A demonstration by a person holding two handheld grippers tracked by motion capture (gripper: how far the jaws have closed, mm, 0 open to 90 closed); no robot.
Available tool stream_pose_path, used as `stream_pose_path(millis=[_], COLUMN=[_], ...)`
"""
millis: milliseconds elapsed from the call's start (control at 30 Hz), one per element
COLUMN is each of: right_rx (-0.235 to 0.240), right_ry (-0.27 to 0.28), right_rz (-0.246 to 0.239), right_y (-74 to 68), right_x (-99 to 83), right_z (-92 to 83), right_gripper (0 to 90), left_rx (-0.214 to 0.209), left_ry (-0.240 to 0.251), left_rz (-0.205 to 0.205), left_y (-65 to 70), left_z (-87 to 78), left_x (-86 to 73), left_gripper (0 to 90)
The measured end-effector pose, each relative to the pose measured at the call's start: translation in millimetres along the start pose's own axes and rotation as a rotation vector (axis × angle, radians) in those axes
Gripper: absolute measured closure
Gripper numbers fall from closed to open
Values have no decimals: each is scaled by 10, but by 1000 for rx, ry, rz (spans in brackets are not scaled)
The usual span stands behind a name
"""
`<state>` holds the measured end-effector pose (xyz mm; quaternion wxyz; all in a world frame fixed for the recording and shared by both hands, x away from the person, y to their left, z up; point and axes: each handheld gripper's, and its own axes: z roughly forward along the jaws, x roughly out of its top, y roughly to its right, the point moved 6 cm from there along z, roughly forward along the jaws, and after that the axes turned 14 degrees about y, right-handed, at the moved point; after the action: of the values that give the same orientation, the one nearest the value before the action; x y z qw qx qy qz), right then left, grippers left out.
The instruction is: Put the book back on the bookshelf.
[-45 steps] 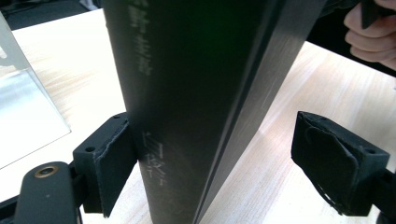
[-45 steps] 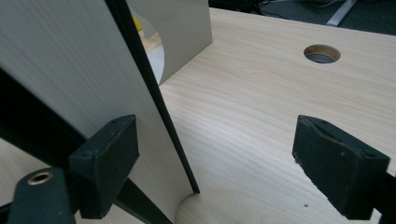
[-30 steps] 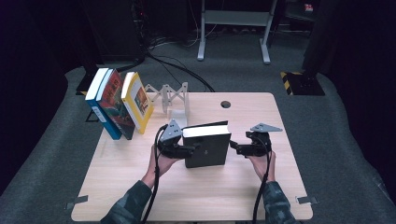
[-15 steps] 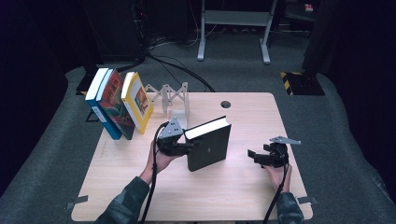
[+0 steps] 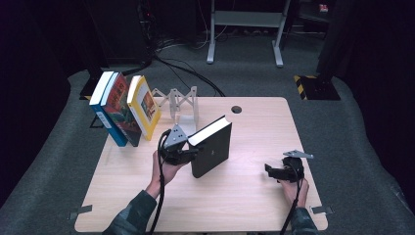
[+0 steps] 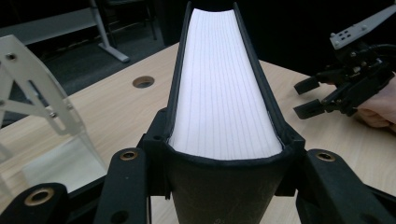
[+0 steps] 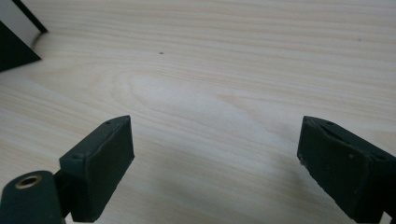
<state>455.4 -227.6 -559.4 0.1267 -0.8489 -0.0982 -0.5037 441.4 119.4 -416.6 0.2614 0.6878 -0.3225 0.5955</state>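
Book clamped upright in left gripper

Left gripper [image 5: 188,152] jaws, just closed, pinch black book [image 5: 211,147] by its spine on table [image 5: 244,200]; right gripper [image 5: 270,170] gapes empty, well to book's right.

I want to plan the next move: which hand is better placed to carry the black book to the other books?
Left. The left gripper already clamps the black book; the right gripper is open, over bare table.

Rt gripper [image 7: 215,163] agape — bare table [image 7: 224,60]
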Motion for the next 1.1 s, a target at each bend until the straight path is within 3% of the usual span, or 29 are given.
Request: stream_pose_path(millis=[200,400,533,700,867,1100], right_rx=[-21,-29,-30,-28,-34,-42], right_ry=[6,1,15,23,26,21], right_rz=[-6,-24,-4,2,9,-3], right_y=[40,29,43,54,56,56], right_x=[-53,-74,-73,-74,-75,-76], right_z=[0,8,-2,-7,-11,-6], right_gripper=[107,115,129,132,133,135], left_rx=[5,6,-18,-11,7,-10], left_ry=[-30,-66,-96,-116,-148,-178], left_rz=[6,-14,-27,-6,26,-3], left_y=[-3,-21,-16,3,22,22], left_z=[5,76,145,212,256,255], left_x=[12,75,108,158,184,199], left_gripper=[503,347,266,327,473,533])
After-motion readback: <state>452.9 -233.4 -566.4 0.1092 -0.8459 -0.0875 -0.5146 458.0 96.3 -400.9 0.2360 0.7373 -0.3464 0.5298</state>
